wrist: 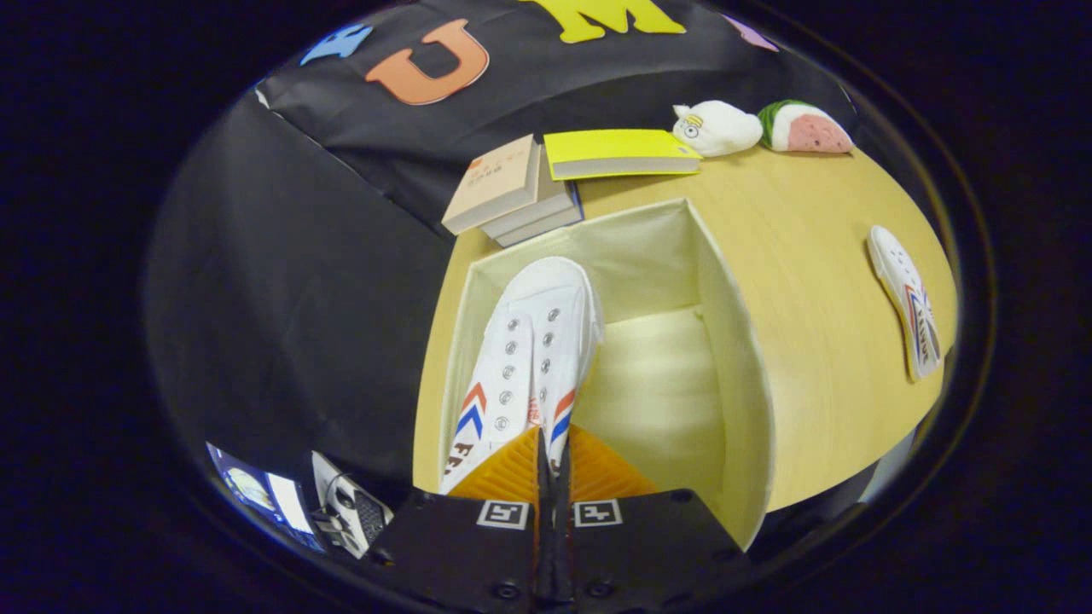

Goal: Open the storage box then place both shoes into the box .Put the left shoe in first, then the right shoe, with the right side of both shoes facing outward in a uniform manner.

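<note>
On the wooden desk (pixel 819 281) stands the open storage box (pixel 734 341), with a white shoe (pixel 529 358) inside near its left wall. The hand-held gripper (pixel 553 465) pinches this shoe's rear part between its closed fingers, while the other shoe (pixel 909 298) lies well apart on the desk.

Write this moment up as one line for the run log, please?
stage: first shoe going in | tongs: shut on shoe | storage box: open, shoe inside along one wall | second shoe: on table
</note>
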`<state>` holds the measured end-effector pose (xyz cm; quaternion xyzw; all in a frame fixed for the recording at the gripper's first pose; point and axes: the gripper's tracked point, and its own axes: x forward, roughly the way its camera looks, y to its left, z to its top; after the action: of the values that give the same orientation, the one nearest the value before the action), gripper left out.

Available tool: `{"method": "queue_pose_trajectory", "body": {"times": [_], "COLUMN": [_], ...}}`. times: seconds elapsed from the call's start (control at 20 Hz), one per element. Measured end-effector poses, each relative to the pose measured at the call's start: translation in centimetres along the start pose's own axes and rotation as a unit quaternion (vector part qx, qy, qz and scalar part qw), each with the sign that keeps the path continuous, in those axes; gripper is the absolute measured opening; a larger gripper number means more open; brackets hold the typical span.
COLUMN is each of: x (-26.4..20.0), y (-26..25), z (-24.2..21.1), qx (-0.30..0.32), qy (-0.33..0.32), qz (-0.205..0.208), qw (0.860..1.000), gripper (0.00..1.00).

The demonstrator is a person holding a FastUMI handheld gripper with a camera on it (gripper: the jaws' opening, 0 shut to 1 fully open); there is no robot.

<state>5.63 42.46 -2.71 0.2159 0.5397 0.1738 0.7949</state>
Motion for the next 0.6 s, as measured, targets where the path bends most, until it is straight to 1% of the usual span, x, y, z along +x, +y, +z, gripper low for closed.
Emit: {"method": "queue_pose_trajectory", "body": {"times": [0.2, 0.3, 0.45, 0.55, 0.6], "x": [1.6, 2.6, 2.5, 2.9, 3.0], "y": [0.2, -0.2, 0.3, 0.9, 1.2], "z": [-0.8, -0.2, -0.7, -0.8, -0.8], "qx": [-0.007, -0.014, -0.023, -0.022, -0.021], "qy": [0.013, 0.009, 0.019, 0.028, 0.031], "qz": [-0.017, -0.024, -0.019, -0.001, 0.007], "qw": [1.0, 1.0, 0.999, 0.999, 0.999], "gripper": [0.06, 0.06, 0.08, 0.16, 0.25]}}
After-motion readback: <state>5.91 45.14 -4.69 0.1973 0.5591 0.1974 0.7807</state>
